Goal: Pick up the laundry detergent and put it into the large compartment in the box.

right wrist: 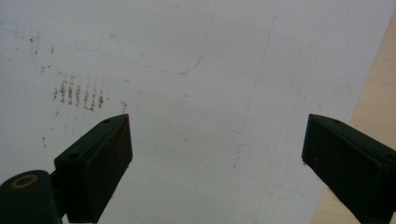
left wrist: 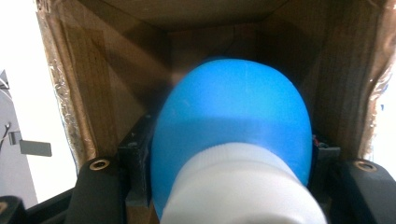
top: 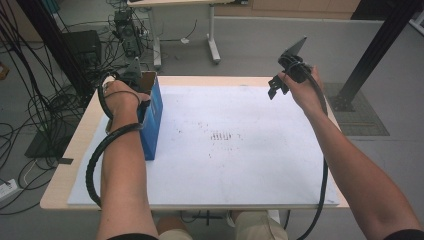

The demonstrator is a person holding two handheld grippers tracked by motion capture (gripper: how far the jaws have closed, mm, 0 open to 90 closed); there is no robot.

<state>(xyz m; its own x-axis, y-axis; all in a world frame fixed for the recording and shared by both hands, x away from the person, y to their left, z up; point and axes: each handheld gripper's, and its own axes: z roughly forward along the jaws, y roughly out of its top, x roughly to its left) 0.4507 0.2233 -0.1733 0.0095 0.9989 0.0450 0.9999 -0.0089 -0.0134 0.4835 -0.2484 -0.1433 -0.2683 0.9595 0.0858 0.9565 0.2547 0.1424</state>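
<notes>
At the table's left edge we see the left gripper (left wrist: 229, 186) reaching into the open blue cardboard box (top: 152, 112), its jaws clamped on a blue bottle (left wrist: 233, 126) with a white cap (left wrist: 243, 186), at far right the right gripper (right wrist: 215, 163) hovering over the white sheet (top: 240, 145), jaws wide apart, nothing between them.

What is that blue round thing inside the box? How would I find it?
Look at the table's left side, where a blue-sided cardboard box stands. The left gripper reaches inside, holding a bottle: bright blue, rounded, with a white cap.
</notes>
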